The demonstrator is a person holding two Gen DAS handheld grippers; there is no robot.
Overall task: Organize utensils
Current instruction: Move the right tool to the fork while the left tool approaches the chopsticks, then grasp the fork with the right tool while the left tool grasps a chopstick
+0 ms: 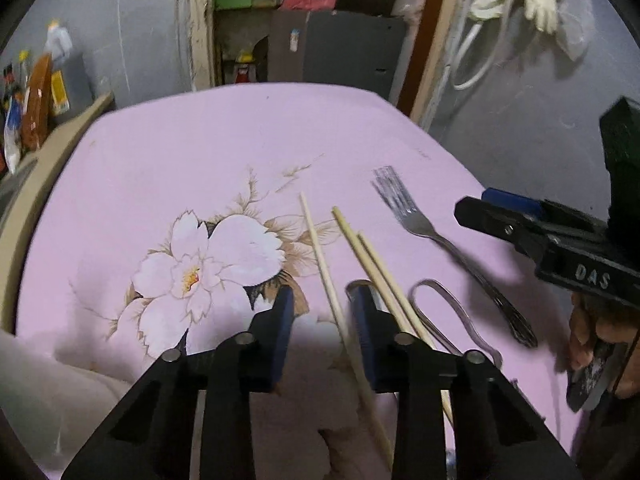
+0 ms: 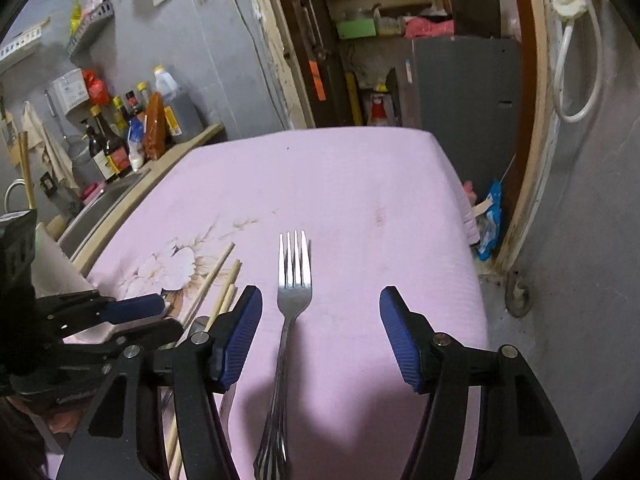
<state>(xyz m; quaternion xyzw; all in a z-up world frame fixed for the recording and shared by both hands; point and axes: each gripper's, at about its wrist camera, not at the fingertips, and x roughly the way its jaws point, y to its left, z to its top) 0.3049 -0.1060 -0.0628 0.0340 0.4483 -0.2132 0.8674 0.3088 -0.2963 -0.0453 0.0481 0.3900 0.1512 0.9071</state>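
From the left wrist, the left tool (image 1: 320, 320) hangs over the pink cloth (image 1: 160, 160) on the tabletop, its jaws apart around one chopstick (image 1: 320, 256) without gripping it. Two more chopsticks (image 1: 372, 264), a spoon (image 1: 444, 312) and the fork (image 1: 440, 240) lie toward the right edge, the right tool (image 1: 496, 208) above them.

From the right wrist, the right tool (image 2: 320, 332) stands released, jaws straddling the fork (image 2: 294, 292), clear of it. The chopsticks (image 2: 224, 284) lie just left.
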